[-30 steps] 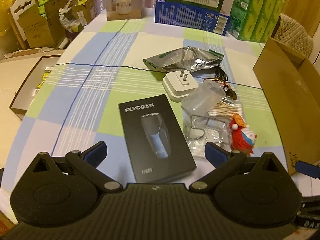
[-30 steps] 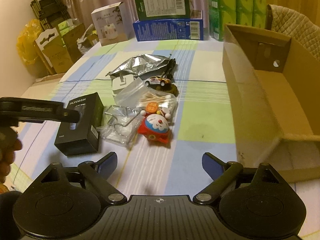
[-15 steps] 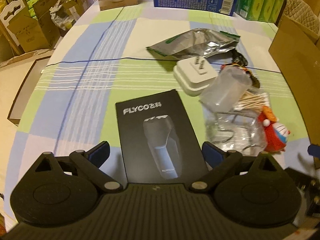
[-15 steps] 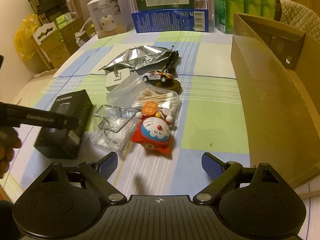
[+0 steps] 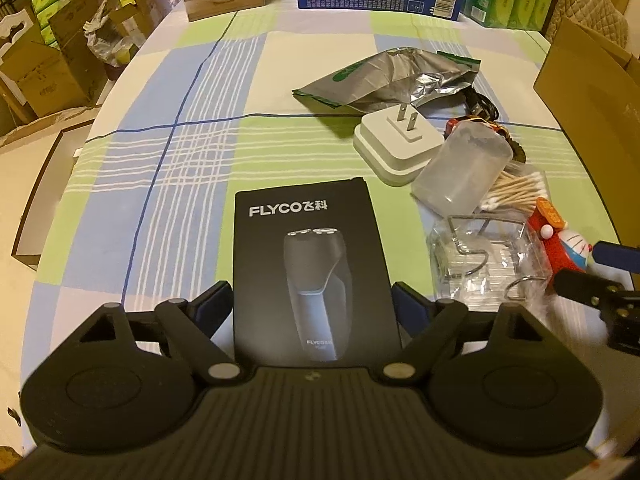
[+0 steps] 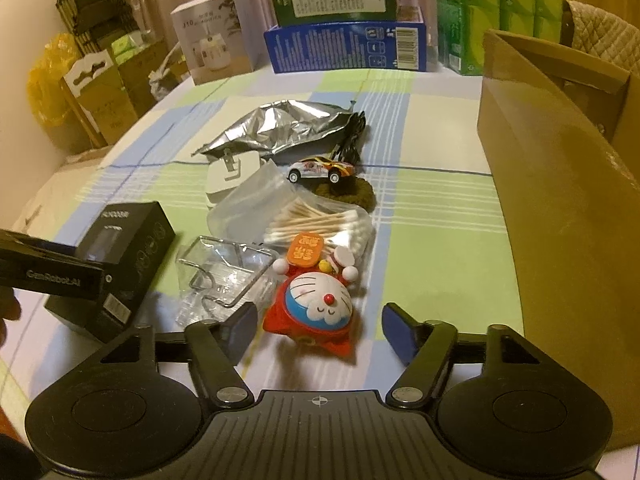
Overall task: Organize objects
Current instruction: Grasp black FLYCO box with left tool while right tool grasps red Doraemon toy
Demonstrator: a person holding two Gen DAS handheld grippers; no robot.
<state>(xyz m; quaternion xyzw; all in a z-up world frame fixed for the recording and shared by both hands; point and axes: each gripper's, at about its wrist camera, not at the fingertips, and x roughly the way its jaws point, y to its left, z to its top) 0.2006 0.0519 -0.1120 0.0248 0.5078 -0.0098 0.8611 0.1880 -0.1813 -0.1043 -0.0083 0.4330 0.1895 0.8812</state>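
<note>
A black FLYCO shaver box (image 5: 310, 256) lies flat on the checked tablecloth. My left gripper (image 5: 312, 305) is open, and its blue fingertips straddle the box's near end without visibly pressing on it. A red and blue Doraemon toy (image 6: 318, 312) lies in front of my right gripper (image 6: 320, 329), which is open with a fingertip on either side of the toy's near part. In the right wrist view the shaver box (image 6: 120, 264) sits at the left, partly behind the left gripper's body (image 6: 52, 274).
Behind the toy lie a clear bag of metal hooks (image 6: 224, 276), cotton swabs (image 6: 320, 224), a clear plastic tub (image 5: 464, 172), a white plug adapter (image 5: 396, 144), a toy car (image 6: 322, 170) and a silver foil pouch (image 5: 384, 80). An open cardboard box (image 6: 560, 184) stands on the right. Boxes (image 6: 344, 46) line the far edge.
Both grippers moved forward and lower. The shaver box's near end now lies between the left fingers. The Doraemon toy now lies between the right fingertips.
</note>
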